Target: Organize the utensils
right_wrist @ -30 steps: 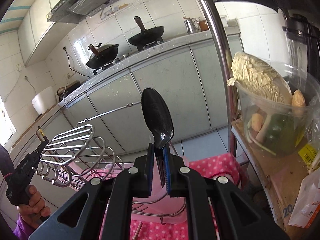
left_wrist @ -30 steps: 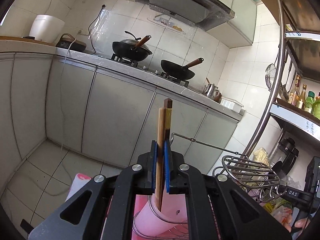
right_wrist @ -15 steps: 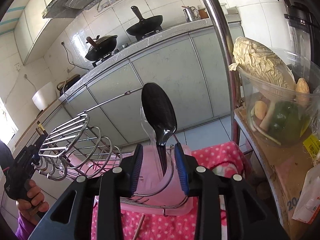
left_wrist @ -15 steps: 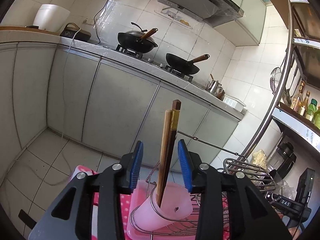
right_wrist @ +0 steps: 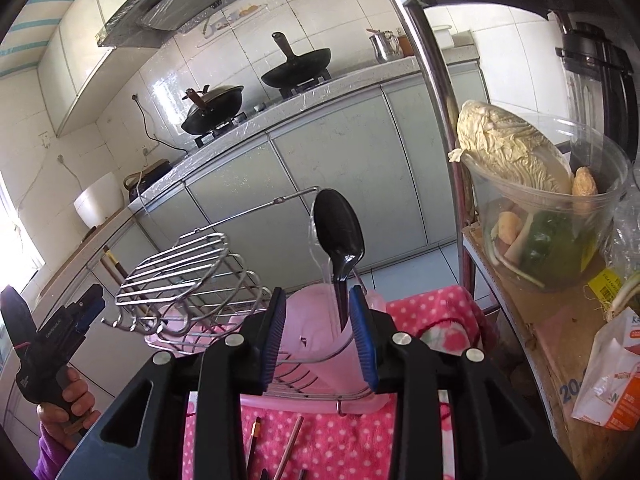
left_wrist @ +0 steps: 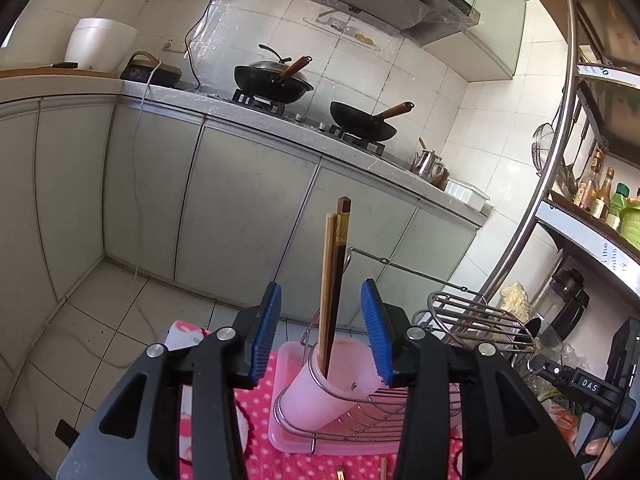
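In the left wrist view, two chopsticks (left_wrist: 334,280) stand upright in a pink cup (left_wrist: 326,386) held in a wire dish rack (left_wrist: 376,416). My left gripper (left_wrist: 320,336) is open, its blue pads on either side of the chopsticks and apart from them. In the right wrist view, a black spoon (right_wrist: 340,240) and a clear plastic one stand in a pink cup (right_wrist: 320,332). My right gripper (right_wrist: 318,340) is open just behind the spoon's handle, not touching it. More chopsticks (right_wrist: 288,448) lie on the pink dotted cloth below.
The rack sits in a pink tray (left_wrist: 288,436) on a pink dotted cloth (right_wrist: 424,312). A metal shelf post (right_wrist: 444,120) and a shelf with a bowl of vegetables (right_wrist: 536,216) stand to the right. Kitchen cabinets and two woks (left_wrist: 276,80) are behind.
Both grippers opened: the left let go of the chopsticks and the right let go of the black spoon, which now stand in their cups. Both grippers have drawn back a little.
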### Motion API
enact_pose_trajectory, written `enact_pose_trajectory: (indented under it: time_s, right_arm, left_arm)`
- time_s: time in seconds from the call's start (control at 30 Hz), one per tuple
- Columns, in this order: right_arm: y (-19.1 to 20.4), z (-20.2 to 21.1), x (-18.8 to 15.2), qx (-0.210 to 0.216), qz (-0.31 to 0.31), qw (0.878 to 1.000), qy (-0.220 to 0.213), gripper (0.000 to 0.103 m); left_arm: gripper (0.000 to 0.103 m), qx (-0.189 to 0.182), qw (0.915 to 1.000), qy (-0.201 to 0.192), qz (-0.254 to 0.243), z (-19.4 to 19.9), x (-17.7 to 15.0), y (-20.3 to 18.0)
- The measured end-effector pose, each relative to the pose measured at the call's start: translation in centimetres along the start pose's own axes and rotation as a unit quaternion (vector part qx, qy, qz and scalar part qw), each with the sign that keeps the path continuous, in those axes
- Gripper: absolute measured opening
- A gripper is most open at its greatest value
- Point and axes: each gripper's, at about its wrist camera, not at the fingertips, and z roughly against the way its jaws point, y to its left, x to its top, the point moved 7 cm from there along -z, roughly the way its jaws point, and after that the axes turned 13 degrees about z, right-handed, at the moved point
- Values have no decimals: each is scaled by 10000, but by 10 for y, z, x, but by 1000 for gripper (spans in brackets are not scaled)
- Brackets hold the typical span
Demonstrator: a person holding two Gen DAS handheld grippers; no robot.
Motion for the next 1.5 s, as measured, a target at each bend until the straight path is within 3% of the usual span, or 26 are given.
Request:
enact_pose_trajectory:
  time_s: [0.23,0.43,0.5,0.63,0.7,0.83,1.0,1.07,1.13,1.23,1.33,1.5]
  right_arm:
    - [19,22,-28,184,-14,9996,203,33]
    - [34,16,-78,458,-130,9956,810,33]
    - [38,12,-95,584,-203,9929,1018,33]
    - [43,-1,-130,913,-450,9829,1533,31]
    - [46,-7,-145,1147,-640,9751,1786,29]
    - [46,-11,-165,1361,-914,9655,2024,28]
    - [43,-15,-173,1379,-961,9625,2130,28]
    - [43,-16,-174,1383,-949,9624,2137,28]
    - [45,-18,-173,1399,-942,9616,2165,28]
    - [47,-21,-177,1419,-933,9599,2230,28]
    - [50,-26,-180,1440,-941,9576,2313,28]
    - [56,-40,-187,1385,-903,9524,2561,26]
  left_arm:
    - [42,59,9995,314,-45,31,-24,6]
    - [42,269,9920,1230,-133,32,-80,19]
    - [42,295,9839,1752,-182,26,-109,26]
    - [41,364,9562,2905,30,5,-164,44]
    - [40,462,9429,3299,38,-5,-184,51]
    - [35,594,9214,3841,-60,-22,-211,58]
    - [34,725,9077,4131,-98,-32,-232,58]
    - [29,719,9063,4163,-143,-35,-237,54]
    - [13,793,9045,4183,-263,-37,-243,53]
    - [3,855,9055,4147,-274,-38,-243,54]
    - [2,802,9079,4113,-145,-35,-238,56]
    - [1,756,9229,3770,-183,-20,-215,56]
